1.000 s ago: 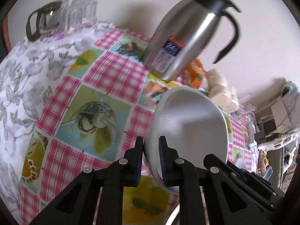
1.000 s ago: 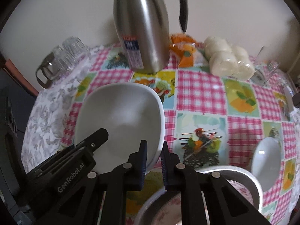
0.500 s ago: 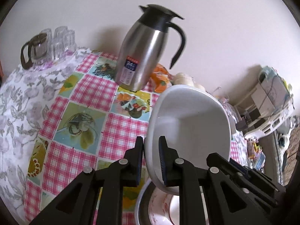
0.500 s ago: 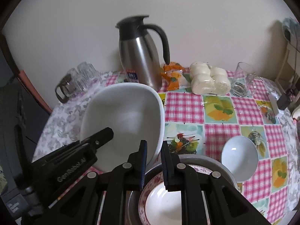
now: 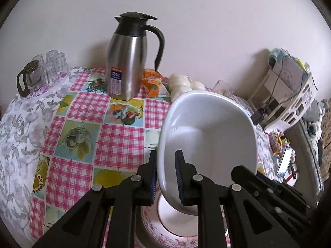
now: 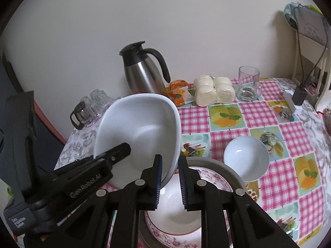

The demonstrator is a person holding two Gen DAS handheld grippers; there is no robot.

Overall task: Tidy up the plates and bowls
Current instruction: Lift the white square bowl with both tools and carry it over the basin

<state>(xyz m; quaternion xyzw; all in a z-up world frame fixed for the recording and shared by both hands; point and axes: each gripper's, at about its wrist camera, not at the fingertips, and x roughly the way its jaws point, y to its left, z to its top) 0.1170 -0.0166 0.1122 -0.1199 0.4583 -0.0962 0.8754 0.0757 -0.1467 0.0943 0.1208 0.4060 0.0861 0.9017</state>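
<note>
A large white squarish bowl (image 5: 209, 140) is held in the air by both grippers. My left gripper (image 5: 165, 177) is shut on its left rim. My right gripper (image 6: 169, 183) is shut on its right rim; the bowl shows in the right wrist view (image 6: 140, 132) too. Below it lies a floral-rimmed plate (image 6: 213, 177) on a grey metal dish (image 6: 225, 167), also in the left wrist view (image 5: 165, 227). A small white bowl (image 6: 246, 158) sits on the tablecloth to the right of the plate.
A steel thermos jug (image 5: 126, 62) stands at the back of the checked tablecloth (image 5: 115, 140). Upturned glasses (image 5: 51, 68) and a glass pot (image 5: 28, 78) are back left. Wrapped white buns (image 6: 213, 91), an orange packet (image 6: 179, 92) and a glass cup (image 6: 248, 82) are back right.
Both grippers have lifted the large white bowl up and rightward off the tablecloth to above the floral plate. The table now looks farther away.
</note>
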